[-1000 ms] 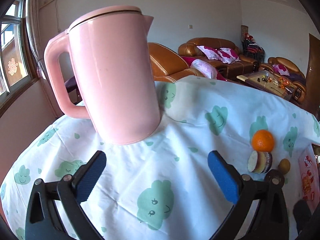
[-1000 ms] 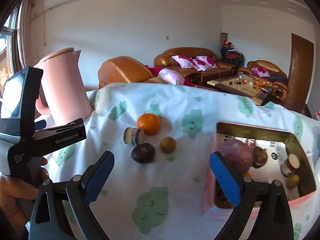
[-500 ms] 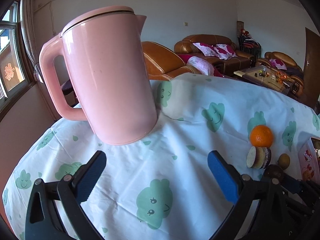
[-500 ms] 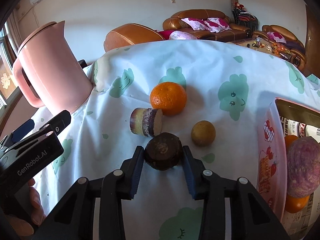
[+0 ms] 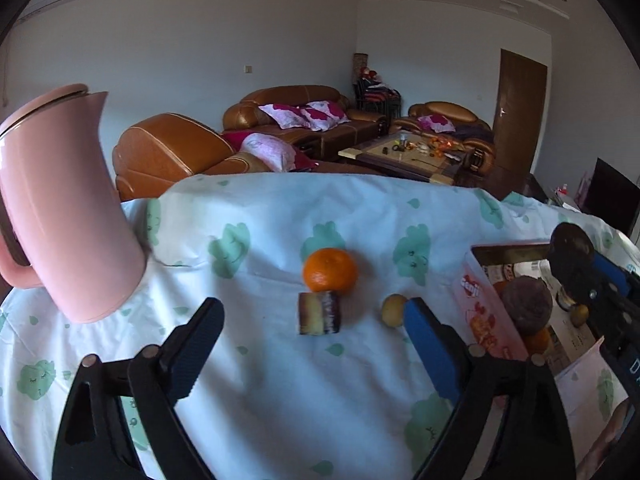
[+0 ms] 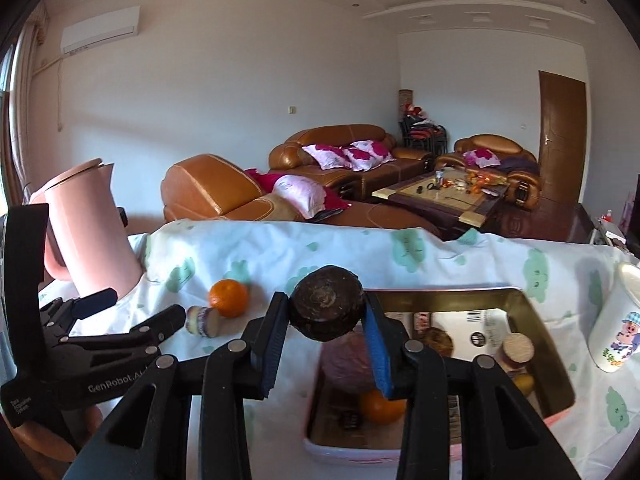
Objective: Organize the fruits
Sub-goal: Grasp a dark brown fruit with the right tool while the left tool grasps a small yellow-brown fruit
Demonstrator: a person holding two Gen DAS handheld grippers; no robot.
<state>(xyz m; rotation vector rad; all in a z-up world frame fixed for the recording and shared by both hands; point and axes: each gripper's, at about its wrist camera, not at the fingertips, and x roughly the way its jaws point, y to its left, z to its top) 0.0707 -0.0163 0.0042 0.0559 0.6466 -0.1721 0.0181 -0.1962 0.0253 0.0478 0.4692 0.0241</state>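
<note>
1. A home living room: brown leather sofas with pink-and-white cushions line the far wall.
2. A low coffee table cluttered with small items stands between the sofas.
3. A wall-mounted air conditioner and a wooden door frame the white-walled room.
4. In front, a cloud-print cloth covers a table bearing a pink kettle.

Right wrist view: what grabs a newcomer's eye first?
The right gripper is clamped on a dark brown round fruit, held above the near edge of the pink open box that already holds fruit. Left of it, a bright orange mandarin sits on the cloud-print tablecloth, with a tall pink plastic kettle at far left.
</note>
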